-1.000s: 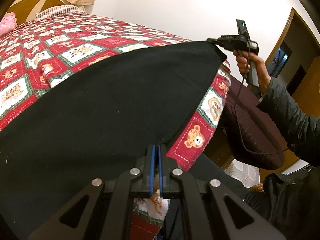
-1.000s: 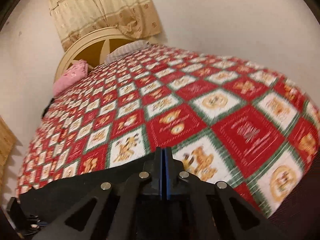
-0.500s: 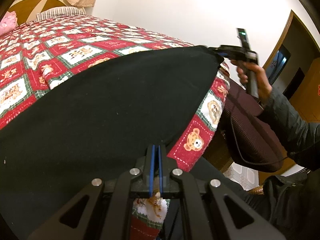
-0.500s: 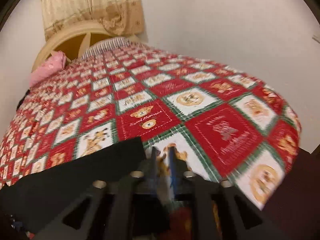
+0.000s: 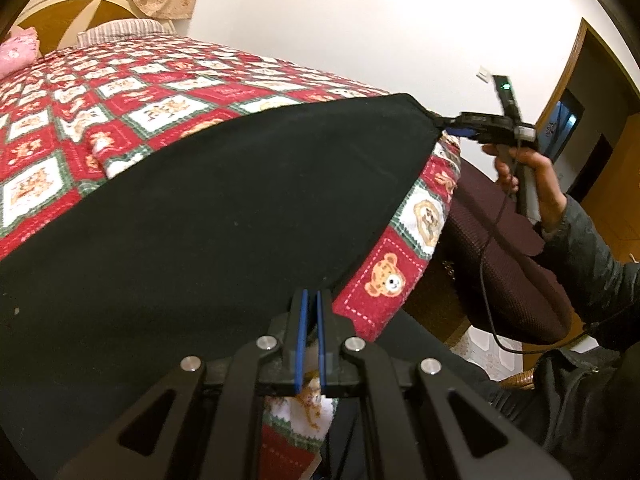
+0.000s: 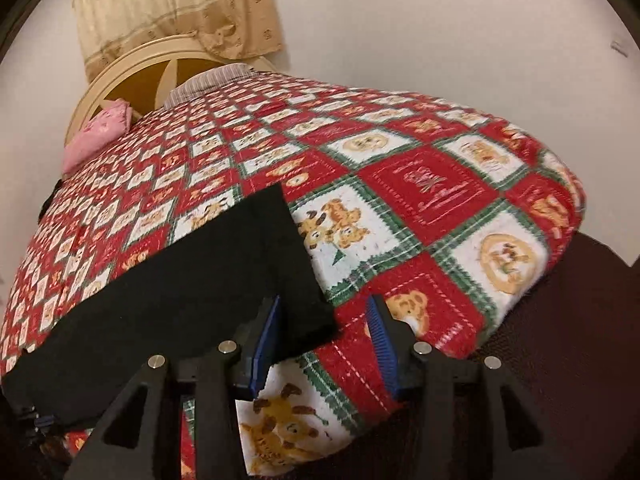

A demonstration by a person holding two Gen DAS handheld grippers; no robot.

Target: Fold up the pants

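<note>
The black pants [image 5: 208, 208] lie spread flat on the red patchwork bedspread [image 5: 80, 92]. My left gripper [image 5: 311, 300] is shut on the near edge of the pants. In the left wrist view my right gripper [image 5: 452, 130] sits at the far corner of the pants, by the bed's right edge. In the right wrist view the right gripper [image 6: 326, 312] is open, and the corner of the pants [image 6: 224, 276] lies loose on the bedspread [image 6: 432, 184] between its blue pads.
A cream headboard [image 6: 132, 76], a pink pillow [image 6: 98, 132] and a striped pillow [image 6: 208, 80] are at the bed's far end. A dark maroon cushioned seat [image 5: 508, 256] stands beside the bed's right edge. A wooden door [image 5: 592, 128] is behind it.
My right gripper opened and let go of the pants corner, which now rests on the bedspread. My left gripper stayed shut on the near edge.
</note>
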